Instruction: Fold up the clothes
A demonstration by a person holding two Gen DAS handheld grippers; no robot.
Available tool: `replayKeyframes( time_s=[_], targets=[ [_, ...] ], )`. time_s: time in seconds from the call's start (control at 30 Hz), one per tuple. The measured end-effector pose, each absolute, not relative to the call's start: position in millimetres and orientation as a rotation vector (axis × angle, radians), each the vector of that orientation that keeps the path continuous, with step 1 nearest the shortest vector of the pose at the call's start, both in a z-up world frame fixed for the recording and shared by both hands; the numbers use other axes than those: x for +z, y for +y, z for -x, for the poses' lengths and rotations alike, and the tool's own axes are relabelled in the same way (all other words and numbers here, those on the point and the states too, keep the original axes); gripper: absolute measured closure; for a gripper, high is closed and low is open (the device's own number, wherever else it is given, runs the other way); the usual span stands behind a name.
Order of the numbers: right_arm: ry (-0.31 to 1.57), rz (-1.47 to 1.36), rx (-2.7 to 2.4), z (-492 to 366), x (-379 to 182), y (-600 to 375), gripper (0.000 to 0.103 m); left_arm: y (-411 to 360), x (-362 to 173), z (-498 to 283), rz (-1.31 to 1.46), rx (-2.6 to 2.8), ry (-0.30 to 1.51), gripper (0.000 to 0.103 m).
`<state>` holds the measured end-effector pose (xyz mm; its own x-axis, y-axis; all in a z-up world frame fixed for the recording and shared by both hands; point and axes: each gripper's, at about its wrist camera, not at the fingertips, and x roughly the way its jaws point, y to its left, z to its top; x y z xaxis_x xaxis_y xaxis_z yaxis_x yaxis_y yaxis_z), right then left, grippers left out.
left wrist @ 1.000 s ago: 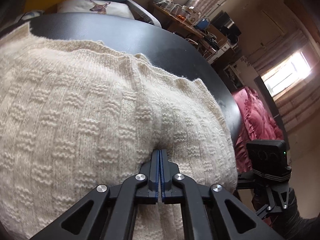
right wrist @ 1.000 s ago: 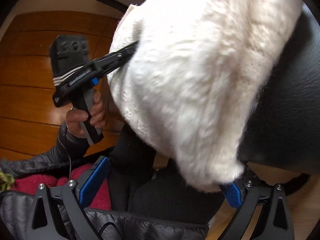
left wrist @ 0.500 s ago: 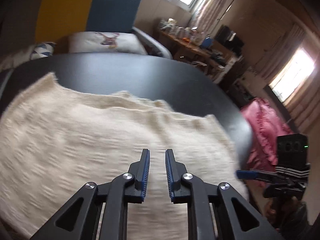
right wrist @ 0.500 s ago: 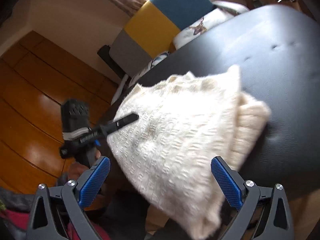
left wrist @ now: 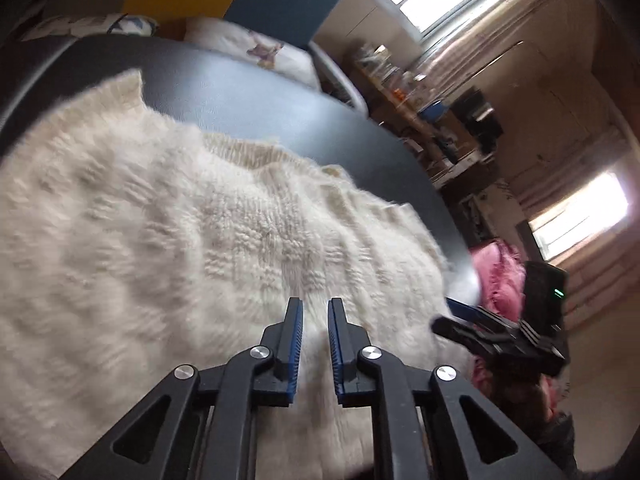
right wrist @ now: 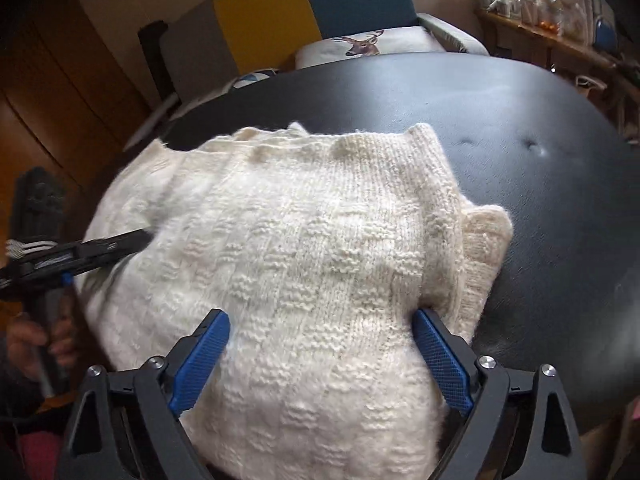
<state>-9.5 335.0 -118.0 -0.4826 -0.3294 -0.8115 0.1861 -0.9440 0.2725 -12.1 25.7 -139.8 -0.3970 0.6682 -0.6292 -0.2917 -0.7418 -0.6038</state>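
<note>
2 parted claws (left wrist: 314,312) (right wrist: 320,328) hover over the folded sweater (right wrist: 304,248).

sweater (right wrist: 304,248): cream knit wool, fuzzy, textured | table (right wrist: 560,208): black leatherette, smooth, semi-gloss

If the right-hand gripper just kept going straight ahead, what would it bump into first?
Most likely the cream sweater on the black table. The open right gripper points straight across the knit, which already fills the gap between its fingers.
</note>
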Motion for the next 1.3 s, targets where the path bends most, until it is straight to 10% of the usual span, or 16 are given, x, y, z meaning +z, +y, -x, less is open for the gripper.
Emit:
replayKeyframes(
  time_s=[0.4, 0.87, 1.3],
  targets=[
    [-0.249, -1.302, -2.367, 25.9, -80.1, 252.4, 0.000, -182.5, -131.2, -35.4, 1.091, 2.211, -0.720, 0.080],
    [0.028, -1.508, -2.372, 18.2, -116.9, 221.3, 0.000, -146.1, -186.0, -17.9, 1.100, 1.942, -0.806, 0.079],
    [-0.184, -1.319, -2.375, 1.3, -115.3, 254.2, 0.000, -134.8, -189.2, 7.8, 1.160, 1.930, -0.658, 0.078]
  ],
)
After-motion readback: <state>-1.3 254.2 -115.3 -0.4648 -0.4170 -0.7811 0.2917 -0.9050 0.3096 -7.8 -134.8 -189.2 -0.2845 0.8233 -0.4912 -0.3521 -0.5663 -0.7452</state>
